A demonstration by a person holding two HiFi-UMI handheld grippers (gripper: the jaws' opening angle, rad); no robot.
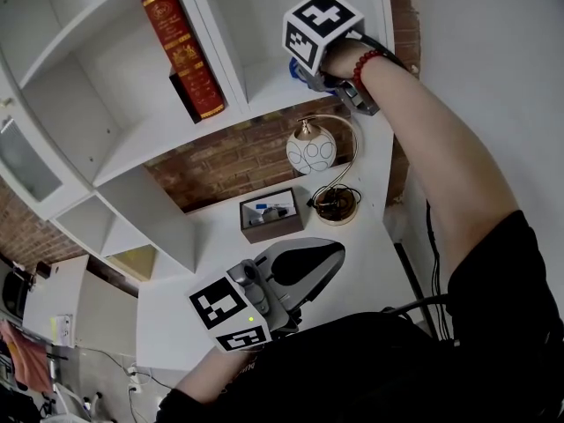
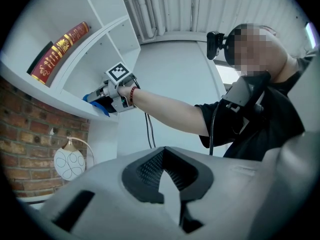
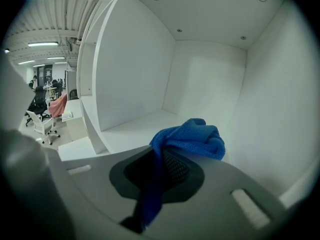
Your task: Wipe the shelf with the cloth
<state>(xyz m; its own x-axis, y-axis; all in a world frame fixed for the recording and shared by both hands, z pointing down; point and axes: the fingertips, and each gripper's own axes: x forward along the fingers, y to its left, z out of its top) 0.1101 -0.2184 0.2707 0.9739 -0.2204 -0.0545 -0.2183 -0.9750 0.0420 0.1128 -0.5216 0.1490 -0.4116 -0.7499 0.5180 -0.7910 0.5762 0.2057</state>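
The left tongs (image 1: 308,263) hang low over the tabletop (image 1: 374,254), jaws together on nothing. Up at the right, the right tongs (image 3: 167,156) are clamped on the blue cloth (image 3: 192,136). It bunches over their tips and trails back between the pads, just above the shelf (image 3: 132,129) board near its right wall. The cloth looks soft, light and limp, so a pinch on a thick fold, as here, should hold while the loose wad wipes.
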